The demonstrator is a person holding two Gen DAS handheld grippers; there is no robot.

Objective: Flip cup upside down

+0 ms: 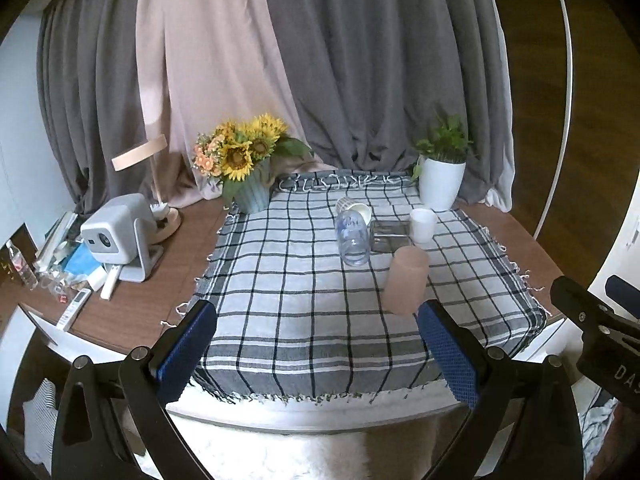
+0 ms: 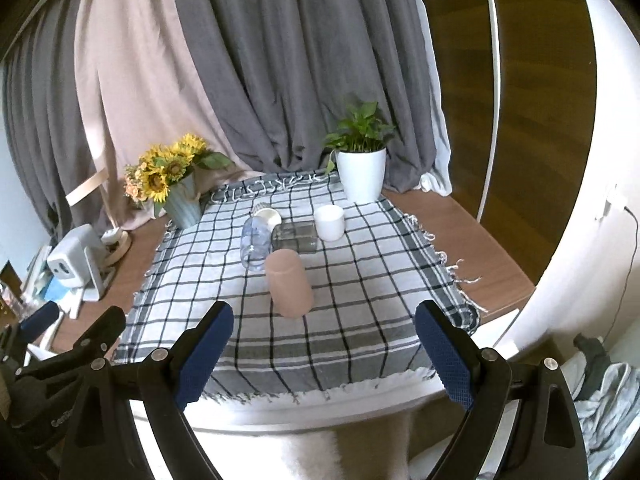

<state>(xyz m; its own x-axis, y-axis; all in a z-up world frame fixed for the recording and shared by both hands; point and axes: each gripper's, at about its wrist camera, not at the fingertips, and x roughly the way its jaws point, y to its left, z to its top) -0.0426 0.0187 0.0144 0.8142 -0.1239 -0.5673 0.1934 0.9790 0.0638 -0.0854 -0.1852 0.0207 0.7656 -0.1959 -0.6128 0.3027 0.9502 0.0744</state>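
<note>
A: Start with the big picture. What carries everything?

B: The worktop (image 2: 460,232), brown wood, draped with a checked cloth (image 2: 352,320). At the back stand a sunflower vase (image 2: 182,200) and a white potted plant (image 2: 362,174).

A: And the cups?

B: Several. The pink cup (image 2: 289,282) is nearest, on the cloth in front of a clear plastic bottle (image 2: 255,242) lying on its side and a glass box (image 2: 296,237). A white cup (image 2: 329,222) stands upright behind, mouth up, and a paper cup (image 2: 267,213) lies tipped over by the bottle.

A: Which one gets flipped?

B: I can't tell for sure. The pink cup shows a closed top, so it may already be inverted.

A: The grippers?

B: The right gripper (image 2: 324,344) hangs over the near edge of the cloth, jaws wide apart, holding nothing. The left gripper (image 1: 316,340) is likewise spread and empty.

A: Advice for the approach?

B: I'd straddle the chosen cup around its middle, squeeze squarely, lift clear of the neighbours, then rotate the wrist fully before setting the rim flat.
</note>
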